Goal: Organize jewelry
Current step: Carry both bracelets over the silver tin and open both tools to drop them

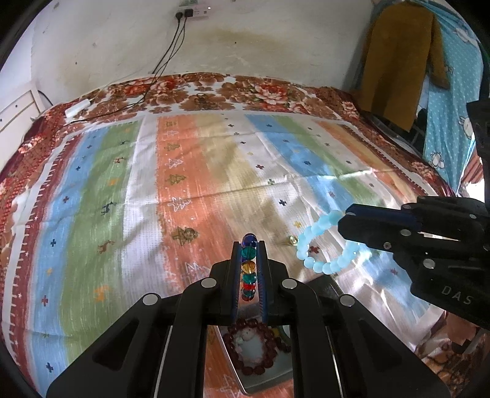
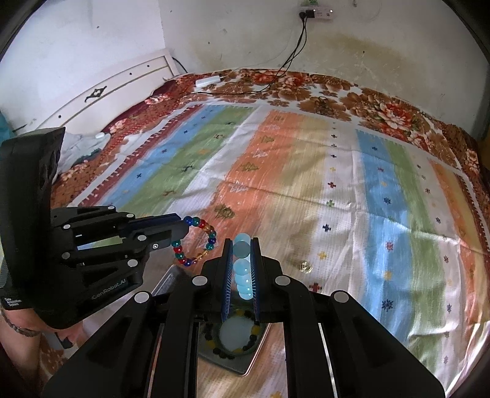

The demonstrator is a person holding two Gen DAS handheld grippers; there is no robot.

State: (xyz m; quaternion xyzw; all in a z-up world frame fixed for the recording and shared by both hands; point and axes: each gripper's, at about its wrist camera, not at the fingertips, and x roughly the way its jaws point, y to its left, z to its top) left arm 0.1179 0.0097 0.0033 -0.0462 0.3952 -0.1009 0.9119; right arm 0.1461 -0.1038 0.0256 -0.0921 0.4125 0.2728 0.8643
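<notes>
Left gripper (image 1: 248, 245) clenched on multicolour bead bracelet (image 2: 196, 242), right gripper (image 2: 242, 242) on pale blue bracelet (image 1: 329, 245) — both aloft over striped cloth (image 1: 137, 199), tray (image 1: 266, 379) below. Beads light, hard, slippery; loop floppy — pinch across strand. Loops hang edge-on, long axis along fingers.

Striped bedspread (image 1: 214, 171) with small crosses, trees and deer spreads ahead of the fingers. Floral blanket (image 1: 214, 91) borders it at the far edge, beyond the fingertips. White wall (image 1: 122, 39) behind, stained at the middle. Power strip (image 1: 191, 12) high on the wall, far ahead of the fingers; black cables (image 1: 171, 52) drop from it onto the blanket to a white adapter (image 1: 78, 107), far left. White headboard (image 2: 101, 91) far left. Mustard garment (image 1: 401, 61) hangs far right, against blue dotted fabric (image 1: 450, 122).
</notes>
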